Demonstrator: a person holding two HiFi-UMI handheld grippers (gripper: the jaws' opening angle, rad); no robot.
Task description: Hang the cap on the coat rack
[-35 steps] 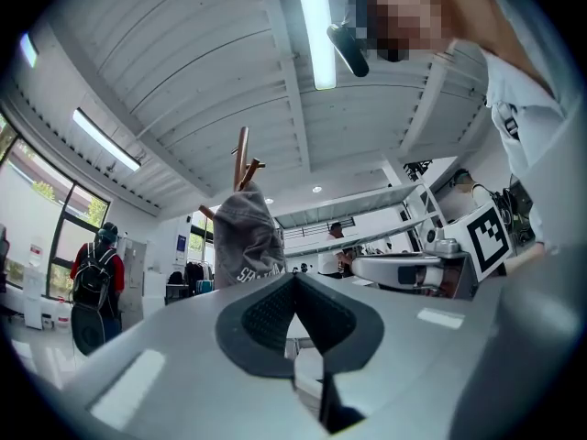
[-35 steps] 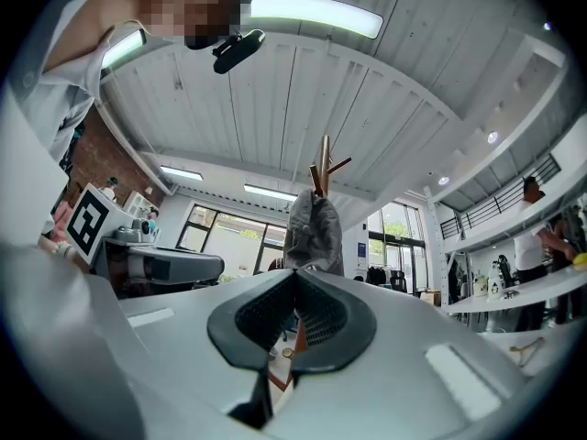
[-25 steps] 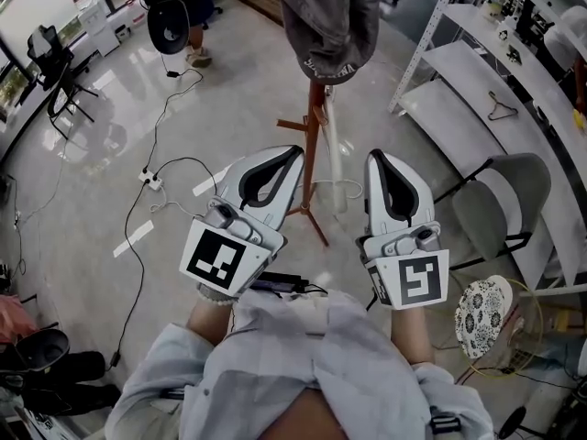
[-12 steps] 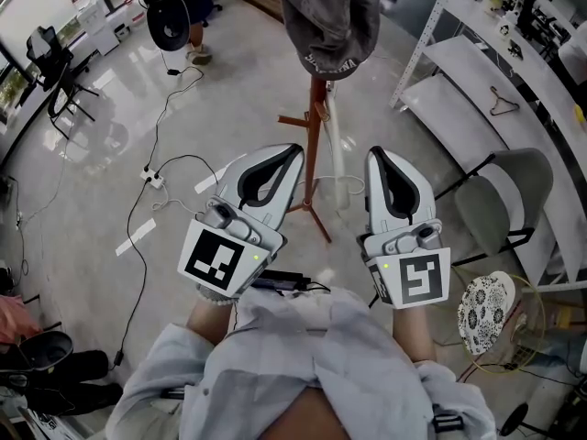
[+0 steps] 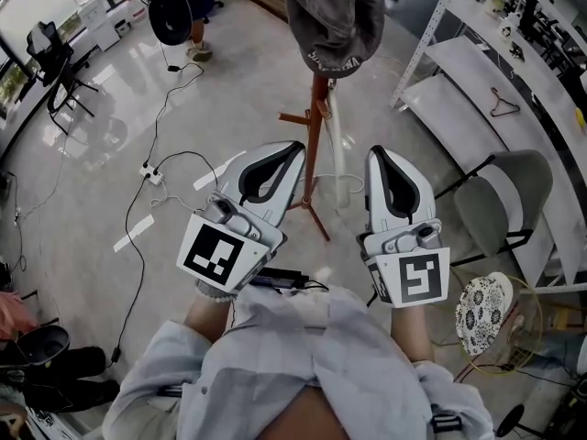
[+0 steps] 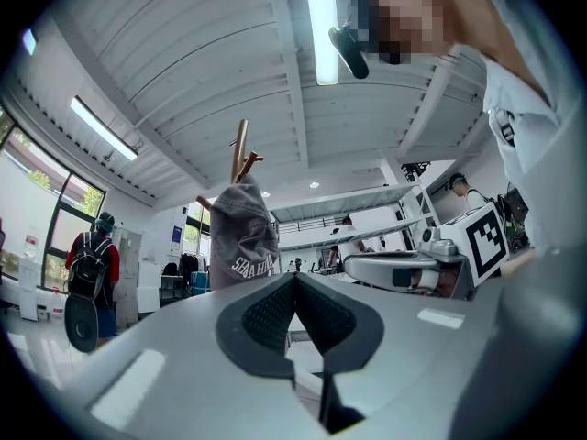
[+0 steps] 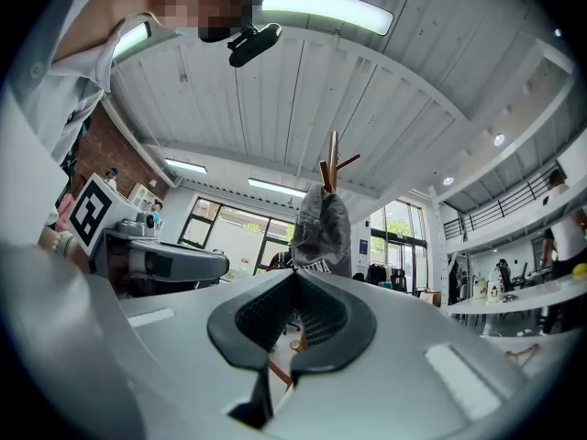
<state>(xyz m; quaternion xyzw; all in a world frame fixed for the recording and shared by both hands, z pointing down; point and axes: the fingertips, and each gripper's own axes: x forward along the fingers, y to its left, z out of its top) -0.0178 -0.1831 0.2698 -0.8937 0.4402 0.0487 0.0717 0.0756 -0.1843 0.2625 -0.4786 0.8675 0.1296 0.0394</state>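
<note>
Grey floor (image 5: 229, 81), white shelving (image 5: 477, 71), coat rack (image 5: 314, 145)

Pretty clearly some open lab or workshop space: white metal shelving (image 5: 477, 71) is lined along one side, cables (image 5: 163, 110) are strung across the polished floor (image 5: 83, 172), strip lights (image 6: 316, 26) are mounted overhead.

Head view sits above the person (image 5: 303, 374), aimed steeply down at the floor (image 5: 211, 99). Both gripper views sit low, tilted up toward the ceiling (image 6: 229, 81). All three catch the cap (image 5: 332, 16) on the coat rack (image 5: 315, 122), not far off.
</note>
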